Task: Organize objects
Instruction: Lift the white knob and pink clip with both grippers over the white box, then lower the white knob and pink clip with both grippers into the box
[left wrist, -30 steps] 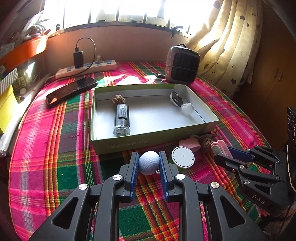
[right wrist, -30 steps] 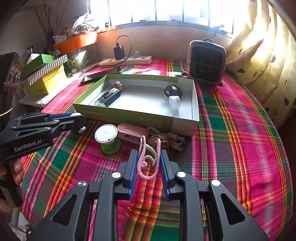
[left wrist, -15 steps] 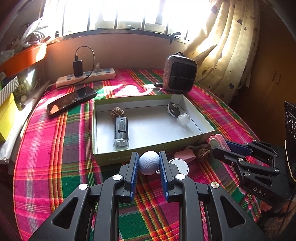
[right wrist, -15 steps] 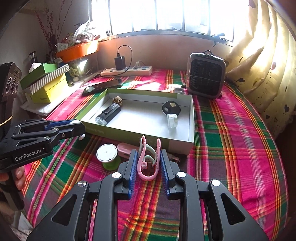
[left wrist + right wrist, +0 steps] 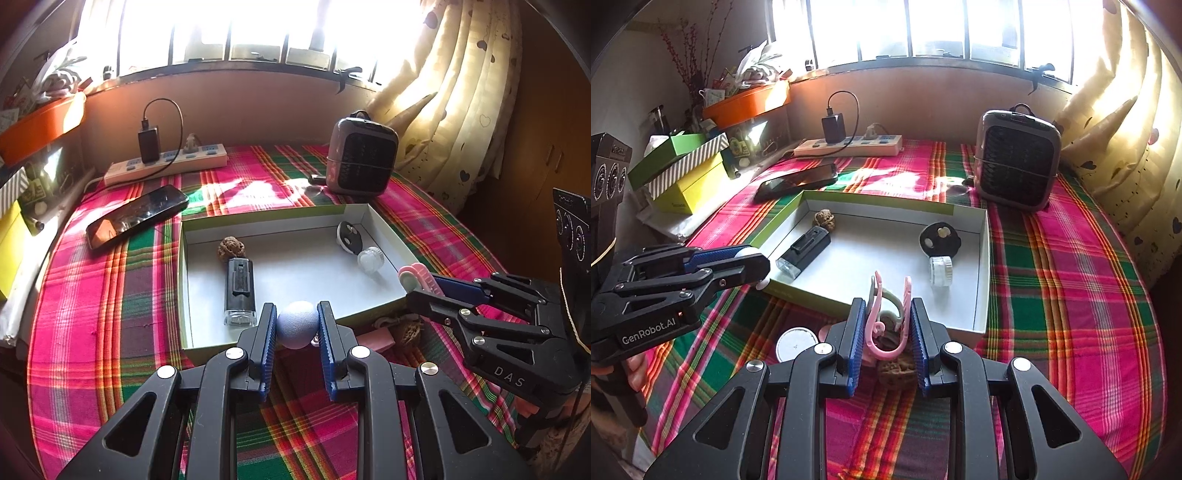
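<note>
My left gripper (image 5: 297, 325) is shut on a pale blue ball (image 5: 297, 324) and holds it above the near edge of the open green-and-white box (image 5: 192, 295). My right gripper (image 5: 888, 325) is shut on a pink-and-green clip (image 5: 886, 317) and holds it above the box's near wall (image 5: 812, 295). The box holds a black lighter (image 5: 240, 291), a walnut (image 5: 231, 249), a black disc (image 5: 347, 236) and a white cap (image 5: 370, 259). Each gripper shows in the other's view, the right one (image 5: 421, 280) and the left one (image 5: 753, 258).
On the plaid cloth in front of the box lie a round white disc (image 5: 796, 345), a pink item (image 5: 376, 338) and a walnut (image 5: 895, 369). A phone (image 5: 136, 216), a power strip (image 5: 166, 164) and a small heater (image 5: 362, 162) stand beyond the box. Boxes (image 5: 683, 173) are stacked at left.
Both grippers have risen and moved forward toward the box, each still holding its object. The ball and the clip now hang over the box's near edge.
</note>
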The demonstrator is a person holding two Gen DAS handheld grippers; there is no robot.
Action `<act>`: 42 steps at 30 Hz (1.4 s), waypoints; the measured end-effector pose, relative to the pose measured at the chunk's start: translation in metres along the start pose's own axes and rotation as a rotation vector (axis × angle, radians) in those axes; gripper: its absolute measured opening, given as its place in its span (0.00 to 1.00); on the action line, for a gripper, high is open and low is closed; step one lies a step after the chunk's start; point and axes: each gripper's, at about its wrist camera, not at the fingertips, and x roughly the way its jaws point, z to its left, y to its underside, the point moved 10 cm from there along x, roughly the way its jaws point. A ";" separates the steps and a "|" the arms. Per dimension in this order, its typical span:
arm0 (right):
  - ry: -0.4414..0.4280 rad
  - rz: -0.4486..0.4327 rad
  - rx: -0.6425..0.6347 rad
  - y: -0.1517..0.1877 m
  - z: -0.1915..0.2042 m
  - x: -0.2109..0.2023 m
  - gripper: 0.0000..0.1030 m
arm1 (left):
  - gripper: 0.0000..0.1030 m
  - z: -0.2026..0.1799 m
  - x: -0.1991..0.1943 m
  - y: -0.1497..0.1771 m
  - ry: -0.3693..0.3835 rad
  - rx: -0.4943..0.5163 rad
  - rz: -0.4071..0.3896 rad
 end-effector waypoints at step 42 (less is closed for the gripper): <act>-0.026 0.161 -0.049 -0.058 -0.015 0.119 0.24 | 0.20 0.018 0.093 -0.023 -0.007 -0.005 0.119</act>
